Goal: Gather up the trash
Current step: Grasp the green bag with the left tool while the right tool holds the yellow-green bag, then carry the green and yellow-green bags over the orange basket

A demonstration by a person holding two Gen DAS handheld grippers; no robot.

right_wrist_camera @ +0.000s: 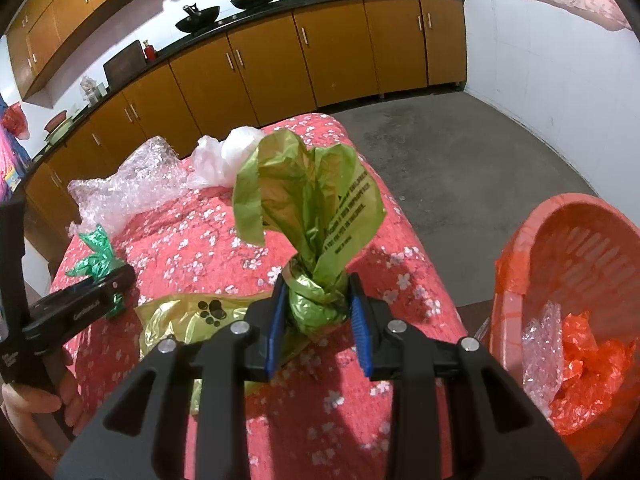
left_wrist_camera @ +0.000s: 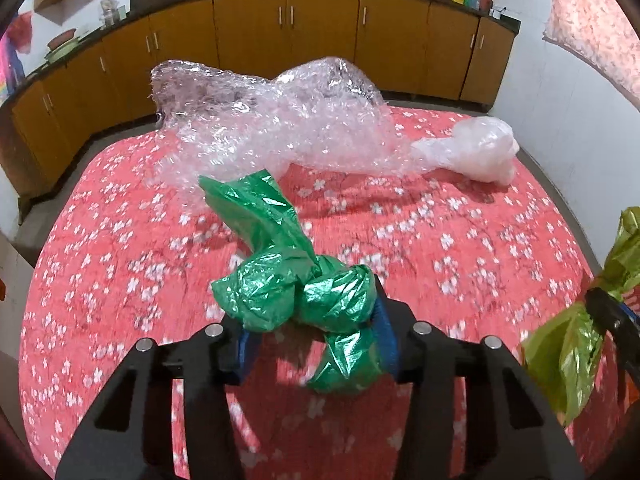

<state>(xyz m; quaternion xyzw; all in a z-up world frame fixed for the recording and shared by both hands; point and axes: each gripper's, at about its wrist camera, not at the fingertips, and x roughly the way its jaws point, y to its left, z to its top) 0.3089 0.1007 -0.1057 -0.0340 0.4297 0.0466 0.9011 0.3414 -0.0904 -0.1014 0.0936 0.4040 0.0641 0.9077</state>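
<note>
A knotted green plastic bag [left_wrist_camera: 288, 292] lies on the red floral tablecloth [left_wrist_camera: 100, 280], and my left gripper [left_wrist_camera: 310, 320] is shut on its knot with the blue pads against both sides. In the right wrist view that gripper [right_wrist_camera: 92, 300] is at the left with the green bag [right_wrist_camera: 94, 258]. My right gripper [right_wrist_camera: 318, 292] is shut on the knot of a yellow-green bag [right_wrist_camera: 312, 200], whose loose end stands upright. The same bag [left_wrist_camera: 568, 356] shows at the right edge of the left wrist view.
A big sheet of bubble wrap [left_wrist_camera: 280, 128] and a crumpled white bag [left_wrist_camera: 476, 148] lie at the table's far side. A red plastic basket [right_wrist_camera: 520, 248] with orange plastic and a bubble-wrap scrap stands right of the table. Brown cabinets [right_wrist_camera: 280, 64] line the far wall.
</note>
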